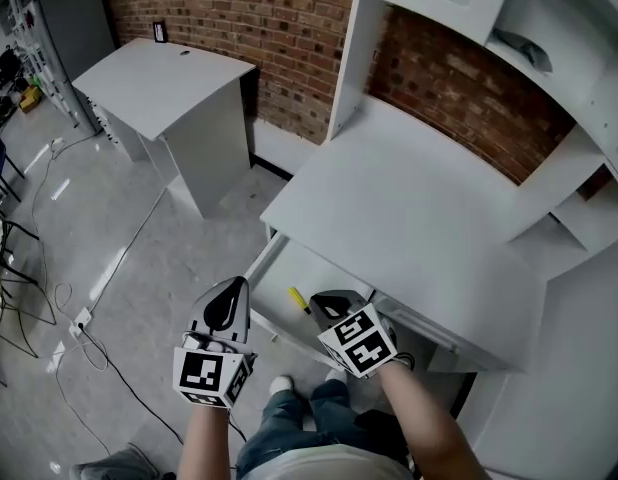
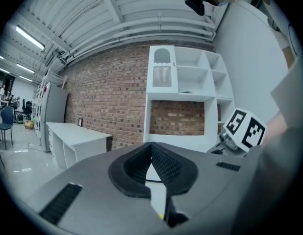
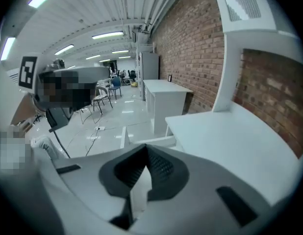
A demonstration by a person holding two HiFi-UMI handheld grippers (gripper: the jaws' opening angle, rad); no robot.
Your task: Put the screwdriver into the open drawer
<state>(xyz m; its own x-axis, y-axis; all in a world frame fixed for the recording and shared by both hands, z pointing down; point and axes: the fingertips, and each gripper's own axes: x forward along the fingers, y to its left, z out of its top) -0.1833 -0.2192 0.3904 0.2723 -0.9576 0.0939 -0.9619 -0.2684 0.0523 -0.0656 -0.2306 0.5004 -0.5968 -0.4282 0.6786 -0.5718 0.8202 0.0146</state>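
Observation:
A yellow-handled screwdriver (image 1: pixel 299 299) lies inside the open white drawer (image 1: pixel 266 257) under the desk (image 1: pixel 409 208). In the head view only its yellow part shows, between my two grippers. My left gripper (image 1: pixel 229 290) hangs in front of the drawer's left end, its jaws shut with nothing in them (image 2: pixel 151 144). My right gripper (image 1: pixel 325 300) is above the drawer's front, just right of the screwdriver and pointing down at a slant. Its jaws are shut and empty (image 3: pixel 146 147). The right gripper's marker cube (image 2: pixel 244 127) shows in the left gripper view.
A white hutch with shelves (image 1: pixel 549 118) stands on the desk against the brick wall. A second white table (image 1: pixel 164 83) is at the far left. Cables (image 1: pixel 99 358) lie on the grey floor. The person's legs and a shoe (image 1: pixel 281 386) are below the drawer.

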